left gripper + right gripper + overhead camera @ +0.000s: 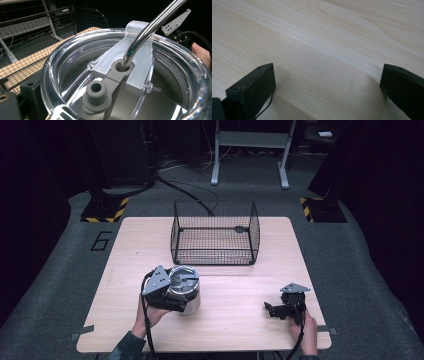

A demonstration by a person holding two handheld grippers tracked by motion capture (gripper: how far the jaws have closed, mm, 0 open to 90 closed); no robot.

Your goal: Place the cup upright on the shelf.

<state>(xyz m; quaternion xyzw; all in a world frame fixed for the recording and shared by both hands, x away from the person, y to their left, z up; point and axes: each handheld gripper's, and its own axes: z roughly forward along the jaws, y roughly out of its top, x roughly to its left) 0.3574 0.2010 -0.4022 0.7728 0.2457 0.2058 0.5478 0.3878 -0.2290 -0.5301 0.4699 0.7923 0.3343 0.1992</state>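
We had the left gripper (pixel 167 295) clenched around the steel tumbler (pixel 186 292); right gripper (pixel 285 310) rested released on the desk (pixel 235 320). Next, probably lifting it toward the wire basket (pixel 215 232).

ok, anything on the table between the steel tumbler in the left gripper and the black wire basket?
Nothing visible. The steel tumbler with a clear lid sits in the left gripper; bare light wooden tabletop runs from it to the black wire basket. The basket's near wall must be cleared from above.
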